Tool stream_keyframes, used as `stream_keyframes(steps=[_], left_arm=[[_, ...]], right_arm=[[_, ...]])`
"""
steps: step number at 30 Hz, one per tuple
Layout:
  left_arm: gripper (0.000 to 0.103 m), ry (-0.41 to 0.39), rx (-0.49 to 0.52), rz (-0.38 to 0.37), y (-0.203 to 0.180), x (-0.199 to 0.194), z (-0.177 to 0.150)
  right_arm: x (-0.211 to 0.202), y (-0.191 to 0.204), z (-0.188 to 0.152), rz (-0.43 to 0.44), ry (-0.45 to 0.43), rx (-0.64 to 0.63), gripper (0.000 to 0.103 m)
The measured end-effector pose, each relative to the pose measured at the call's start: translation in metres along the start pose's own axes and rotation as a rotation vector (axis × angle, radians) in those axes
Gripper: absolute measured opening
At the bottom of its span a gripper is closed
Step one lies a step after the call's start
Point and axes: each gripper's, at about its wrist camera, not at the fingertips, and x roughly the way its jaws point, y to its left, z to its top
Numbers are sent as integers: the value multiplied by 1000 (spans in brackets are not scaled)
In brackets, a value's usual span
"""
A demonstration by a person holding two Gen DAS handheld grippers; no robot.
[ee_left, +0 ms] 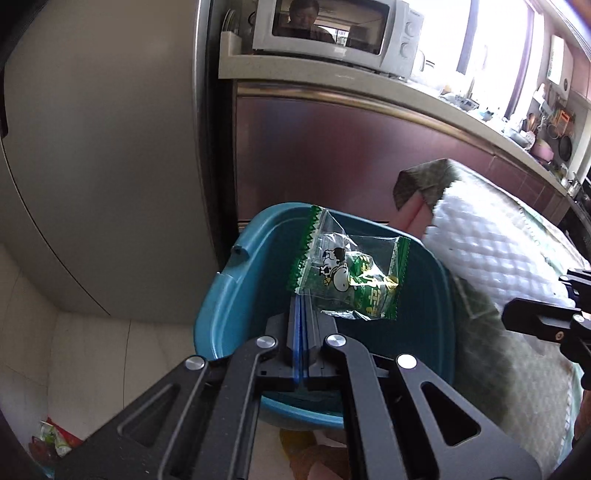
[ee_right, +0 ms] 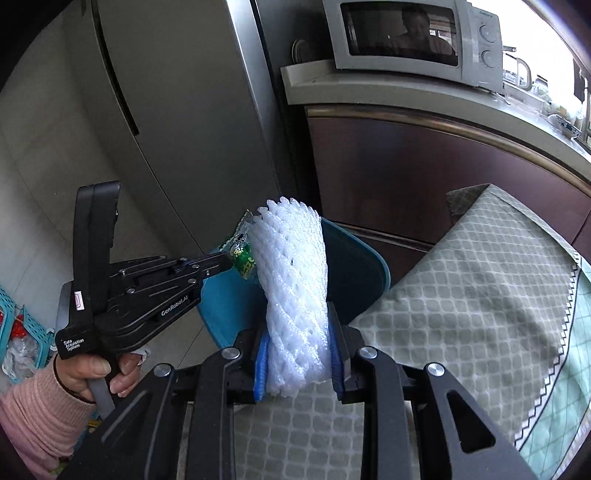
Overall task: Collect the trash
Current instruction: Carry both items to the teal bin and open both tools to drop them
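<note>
My left gripper (ee_left: 301, 306) is shut on the corner of a clear and green candy wrapper (ee_left: 347, 273) printed with a cow. It holds the wrapper over the open blue bin (ee_left: 240, 295). The right wrist view shows this gripper (ee_right: 225, 263) from the side, in a person's hand (ee_right: 96, 373), with the wrapper (ee_right: 242, 254) at its tip. My right gripper (ee_right: 297, 321) is shut on a white foam net sleeve (ee_right: 295, 280), which stands up between the blue pads at the bin's (ee_right: 354, 266) near rim. The left wrist view has the net (ee_left: 491, 251) to the right of the bin.
A table under a green patterned cloth (ee_right: 461, 295) adjoins the bin on the right. Behind the bin stand a grey fridge (ee_left: 110, 166) and a dark red cabinet (ee_left: 351, 147) with a microwave (ee_left: 332, 29) on top. A teal basket (ee_right: 22, 325) with wrappers sits on the tiled floor at left.
</note>
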Motion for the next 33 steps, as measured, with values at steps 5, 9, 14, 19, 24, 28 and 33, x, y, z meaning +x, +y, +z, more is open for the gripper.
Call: stream_keyframes(steps=[5,9,14,19,24,28,33], left_arm=[[3,33,1,12,6,25,7],[6,50,-17,9,10,34,10],[6,48,-26,2,11,47,23],[6,20,-31,-31,4,23,5],[10,-38,-8,-99,-13,-11,6],[15,-81,35,-183,-43,-40,8],[22,-120,123,-323,-99,-74,1]], right_arm=[[33,-2,14,-18,51,13,31],[47,-6,19,-21,72,51,43],[45,-13,21,-18,47,75,55],[16,-22,6,12,-7,103,56],[-43,-30,-20,42,-102,117,57],[-104,-39,-52,21,-191,118,60],[-185,-66,-110,-33,-308,197,63]])
